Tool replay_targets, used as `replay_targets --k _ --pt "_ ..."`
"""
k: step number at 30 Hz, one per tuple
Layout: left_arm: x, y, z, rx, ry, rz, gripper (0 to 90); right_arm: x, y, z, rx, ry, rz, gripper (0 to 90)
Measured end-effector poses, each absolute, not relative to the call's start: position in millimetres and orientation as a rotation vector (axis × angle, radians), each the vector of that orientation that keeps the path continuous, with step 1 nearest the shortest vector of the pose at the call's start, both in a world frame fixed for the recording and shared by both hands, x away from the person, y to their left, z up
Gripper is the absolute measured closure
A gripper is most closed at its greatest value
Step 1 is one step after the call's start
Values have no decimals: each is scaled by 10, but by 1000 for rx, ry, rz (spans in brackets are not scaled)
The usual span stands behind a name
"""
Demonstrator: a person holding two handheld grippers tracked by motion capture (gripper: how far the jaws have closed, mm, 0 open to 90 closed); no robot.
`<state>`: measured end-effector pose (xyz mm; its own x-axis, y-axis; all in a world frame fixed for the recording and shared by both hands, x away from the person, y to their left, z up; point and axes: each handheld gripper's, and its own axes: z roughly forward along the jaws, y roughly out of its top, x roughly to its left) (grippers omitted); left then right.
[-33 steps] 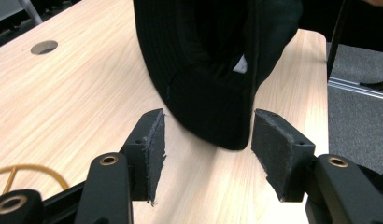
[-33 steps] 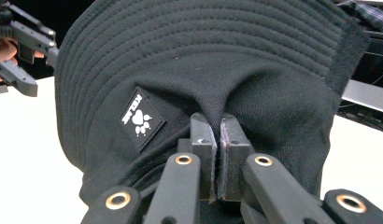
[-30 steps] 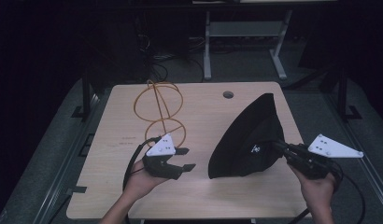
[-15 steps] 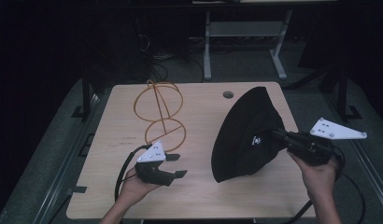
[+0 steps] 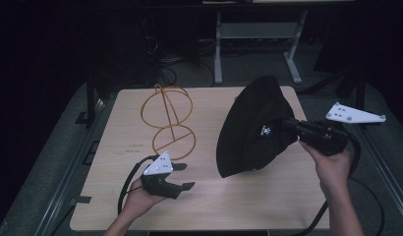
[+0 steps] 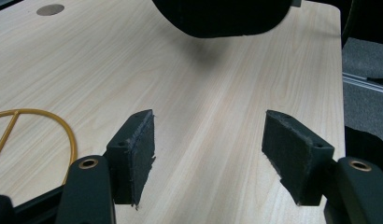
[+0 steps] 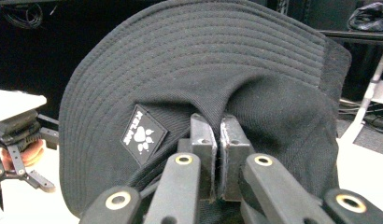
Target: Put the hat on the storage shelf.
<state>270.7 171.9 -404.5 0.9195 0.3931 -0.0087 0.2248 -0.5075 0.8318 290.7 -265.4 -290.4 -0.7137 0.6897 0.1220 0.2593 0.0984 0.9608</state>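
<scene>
Hat [image 5: 253, 128] pinched tight in the right gripper [image 5: 288, 125] and lifted off the table [image 5: 268, 206] on the right, left gripper [image 5: 182, 177] with jaws just opening and holding nothing near the wire stand [image 5: 167, 115], hat not yet on it.

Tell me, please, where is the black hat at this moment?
In the high view the black hat is on the right side of the table, pinched by the right claw and lifted off the wood, to the right of the orange wire stand.
</scene>
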Motion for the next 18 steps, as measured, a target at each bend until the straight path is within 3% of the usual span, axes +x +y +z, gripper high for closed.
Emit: replay_targets --k 18 --pt "2691 1699 -4088 2149 399 251 316 3203 -2347 -2527 865 2073 1684 867"
